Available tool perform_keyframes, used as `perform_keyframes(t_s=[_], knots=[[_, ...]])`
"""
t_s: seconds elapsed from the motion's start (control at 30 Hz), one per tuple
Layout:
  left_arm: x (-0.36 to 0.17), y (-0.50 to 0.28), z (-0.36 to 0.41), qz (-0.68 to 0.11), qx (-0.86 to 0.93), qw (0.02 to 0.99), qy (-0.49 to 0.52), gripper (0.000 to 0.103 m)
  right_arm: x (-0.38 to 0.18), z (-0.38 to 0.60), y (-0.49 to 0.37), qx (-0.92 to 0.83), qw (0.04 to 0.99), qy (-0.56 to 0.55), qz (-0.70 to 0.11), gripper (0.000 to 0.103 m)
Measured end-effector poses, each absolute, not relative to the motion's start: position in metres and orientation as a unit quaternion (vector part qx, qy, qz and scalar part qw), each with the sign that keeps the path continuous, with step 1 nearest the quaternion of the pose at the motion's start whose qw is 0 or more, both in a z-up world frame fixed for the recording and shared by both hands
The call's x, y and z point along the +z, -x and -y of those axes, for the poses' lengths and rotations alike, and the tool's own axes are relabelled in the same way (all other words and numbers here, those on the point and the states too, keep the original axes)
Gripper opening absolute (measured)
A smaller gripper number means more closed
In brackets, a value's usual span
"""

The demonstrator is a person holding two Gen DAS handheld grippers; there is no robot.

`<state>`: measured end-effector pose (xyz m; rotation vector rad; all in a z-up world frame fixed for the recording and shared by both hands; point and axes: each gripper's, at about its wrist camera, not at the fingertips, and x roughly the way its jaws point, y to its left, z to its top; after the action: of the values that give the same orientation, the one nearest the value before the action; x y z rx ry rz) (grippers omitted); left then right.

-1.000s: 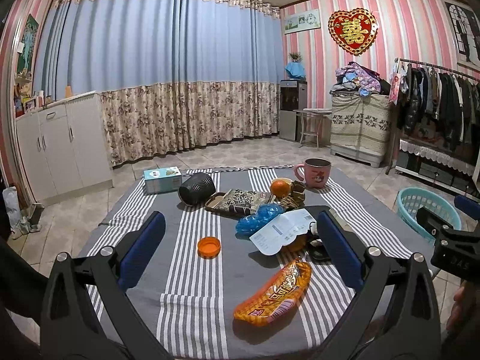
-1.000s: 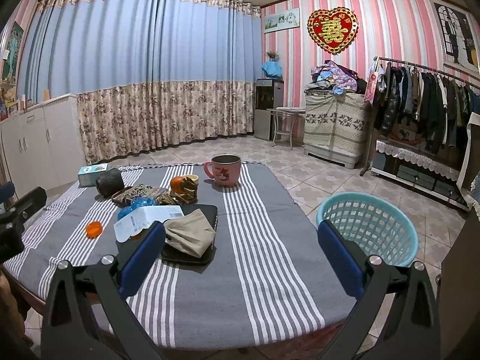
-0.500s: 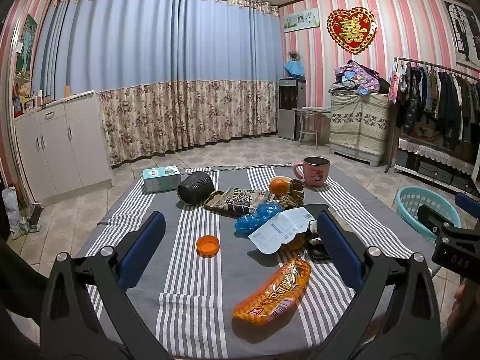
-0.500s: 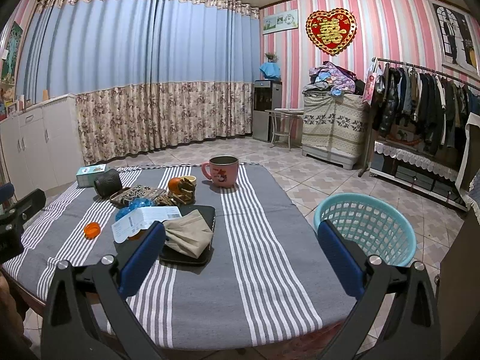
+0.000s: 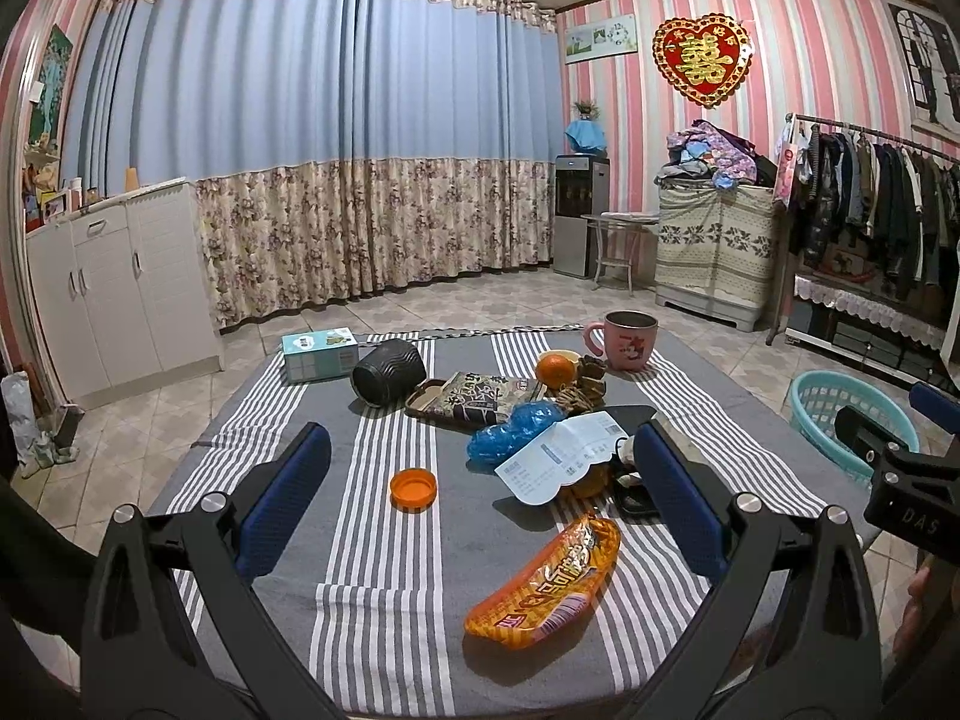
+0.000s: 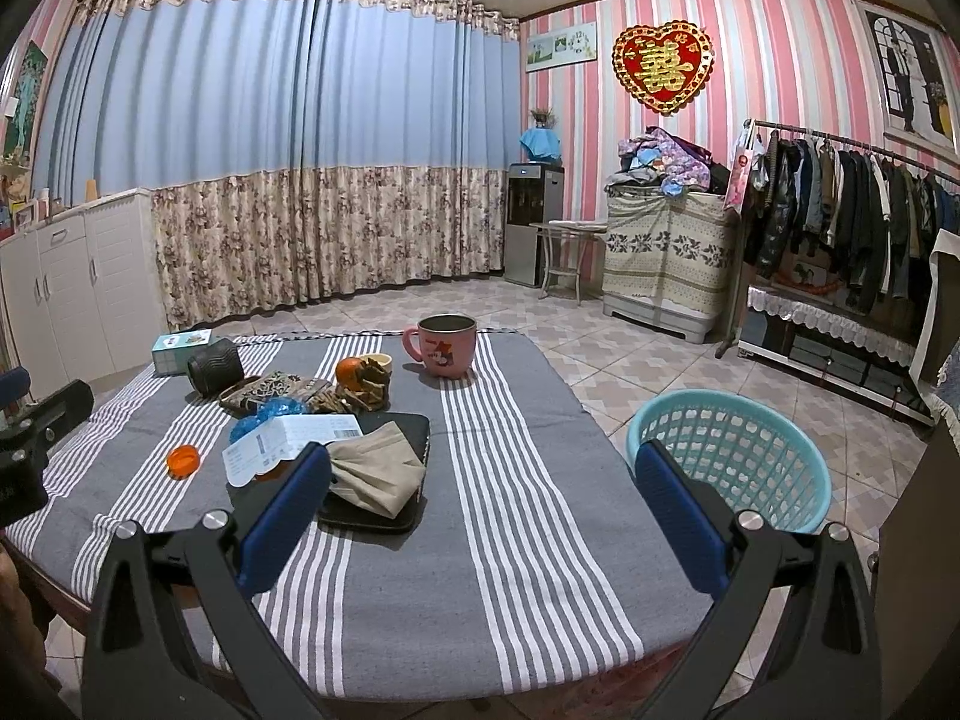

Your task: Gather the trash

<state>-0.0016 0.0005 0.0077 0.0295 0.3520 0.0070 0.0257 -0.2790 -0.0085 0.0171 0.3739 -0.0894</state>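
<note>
Orange snack wrapper (image 5: 543, 585) lies just ahead of my left tool (image 5: 480, 504), spread wide to straddle it; my right tool (image 6: 483, 513), equally wide, waits beside the basket (image 6: 729, 459).

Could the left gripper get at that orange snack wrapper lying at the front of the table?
Probably yes: the left gripper is open and empty, and the orange snack wrapper lies flat just ahead, nothing covering it.

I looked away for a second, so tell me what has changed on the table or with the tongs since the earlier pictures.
Almost nothing. Both tongs, left and right, hang open and empty above the table, with only a slight camera drift. The orange snack wrapper, orange cap, paper slip and pink mug lie where they were; the basket is unmoved.
</note>
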Motion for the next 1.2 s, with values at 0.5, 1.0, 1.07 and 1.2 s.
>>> perform_keyframes(t_s=[0.5, 1.0, 1.07, 1.2], knots=[[-0.013, -0.006, 0.006, -0.194, -0.001, 0.981, -0.018, 0.098, -0.017, 0.288, -0.033, -0.05, 0.979, -0.012, -0.195, 0.099], [-0.067, -0.036, 0.009, -0.267, -0.017, 0.963, -0.02, 0.098, -0.046, 0.292, -0.056, -0.076, 0.972, 0.0, -0.221, 0.099], [-0.074, -0.041, 0.011, -0.279, -0.023, 0.96, -0.022, 0.098, -0.049, 0.293, -0.059, -0.078, 0.971, -0.003, -0.225, 0.099], [-0.089, -0.049, 0.016, -0.3, -0.036, 0.953, -0.029, 0.098, -0.057, 0.297, -0.064, -0.095, 0.967, -0.016, -0.237, 0.099]])
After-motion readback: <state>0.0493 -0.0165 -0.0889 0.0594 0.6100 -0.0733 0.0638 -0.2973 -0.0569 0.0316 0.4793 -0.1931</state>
